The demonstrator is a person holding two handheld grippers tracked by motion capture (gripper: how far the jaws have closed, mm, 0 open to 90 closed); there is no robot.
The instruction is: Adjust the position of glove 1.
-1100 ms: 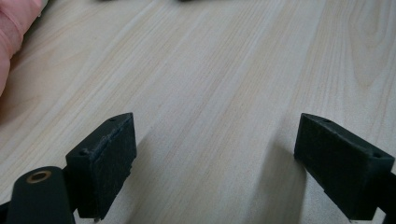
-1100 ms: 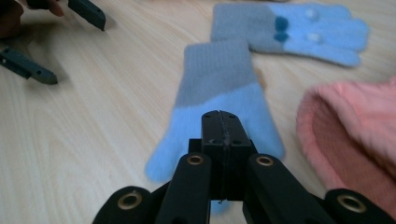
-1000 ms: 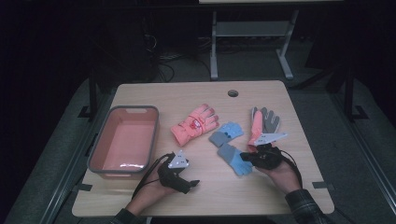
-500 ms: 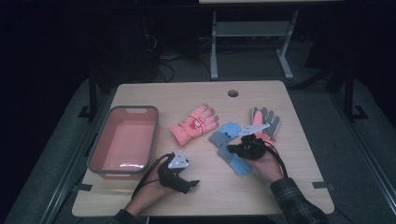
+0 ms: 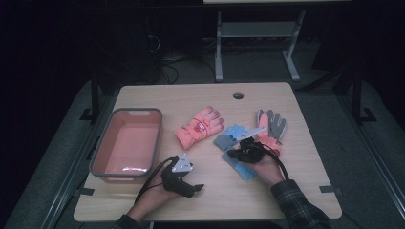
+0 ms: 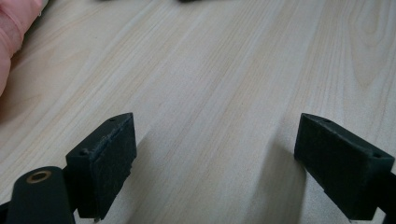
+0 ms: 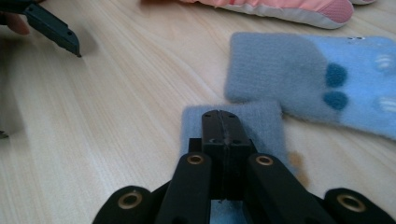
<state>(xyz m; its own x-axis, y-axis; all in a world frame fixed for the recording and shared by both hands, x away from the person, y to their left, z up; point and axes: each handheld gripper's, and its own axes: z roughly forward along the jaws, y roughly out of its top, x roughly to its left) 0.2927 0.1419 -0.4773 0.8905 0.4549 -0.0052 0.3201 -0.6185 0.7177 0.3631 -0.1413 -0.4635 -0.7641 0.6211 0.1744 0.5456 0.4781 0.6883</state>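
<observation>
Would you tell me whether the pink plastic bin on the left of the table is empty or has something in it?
Empty: the pink plastic bin shows only its bare floor, and all the gloves lie outside on the wooden table.

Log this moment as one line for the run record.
left claw: open, over bare table | right claw: shut, over blue glove cuff | tub: nothing visible inside
</observation>
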